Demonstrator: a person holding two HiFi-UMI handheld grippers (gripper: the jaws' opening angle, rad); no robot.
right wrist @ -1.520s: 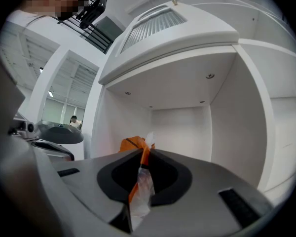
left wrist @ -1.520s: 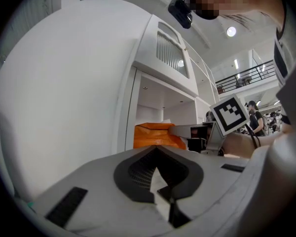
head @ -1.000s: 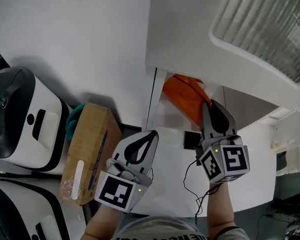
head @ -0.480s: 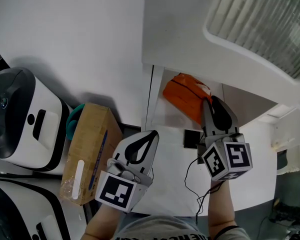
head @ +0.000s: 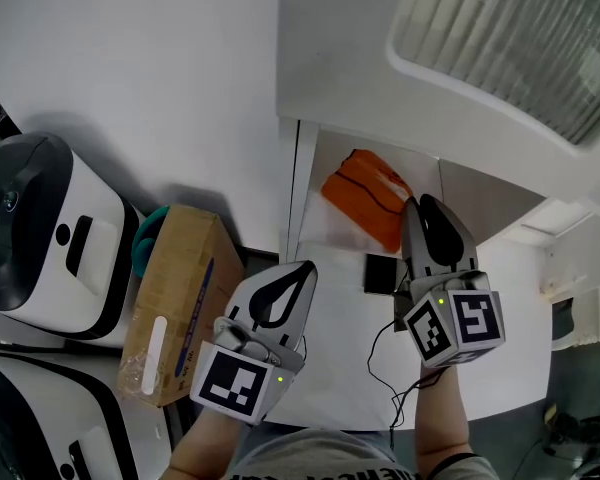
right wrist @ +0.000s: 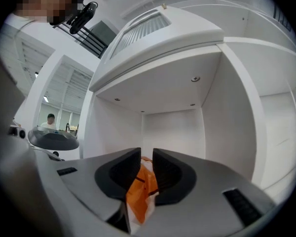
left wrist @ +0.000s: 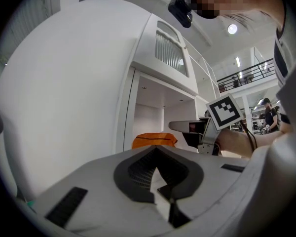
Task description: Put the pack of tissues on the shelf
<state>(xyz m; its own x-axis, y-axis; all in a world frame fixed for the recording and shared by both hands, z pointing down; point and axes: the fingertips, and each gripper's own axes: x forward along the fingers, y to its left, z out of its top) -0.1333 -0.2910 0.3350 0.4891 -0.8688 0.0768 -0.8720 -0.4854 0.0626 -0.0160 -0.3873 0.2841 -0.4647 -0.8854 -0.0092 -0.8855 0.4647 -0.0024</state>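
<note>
The orange pack of tissues (head: 360,196) lies on the floor of the white shelf compartment (head: 318,230). My right gripper (head: 427,205) is just in front of the pack's right end, not gripping it. Its jaws stand apart and are closing slightly. In the right gripper view the pack (right wrist: 140,191) shows through the gap of the right gripper (right wrist: 146,169), lying beyond the pads, which do not press on it. My left gripper (head: 302,266) hovers lower left of the shelf, shut and empty. The left gripper view shows the pack (left wrist: 154,139) beyond the left gripper (left wrist: 160,168).
A wrapped cardboard box (head: 175,298) and a white appliance (head: 40,238) stand to the left. A small black device (head: 382,273) with a cable lies on the white surface below the shelf. A louvred panel (head: 510,38) sits on top of the cabinet.
The right gripper's jaws have parted and let go of the orange pack, which now rests in the compartment. The right gripper has drawn back a little. The left gripper has stayed put.
</note>
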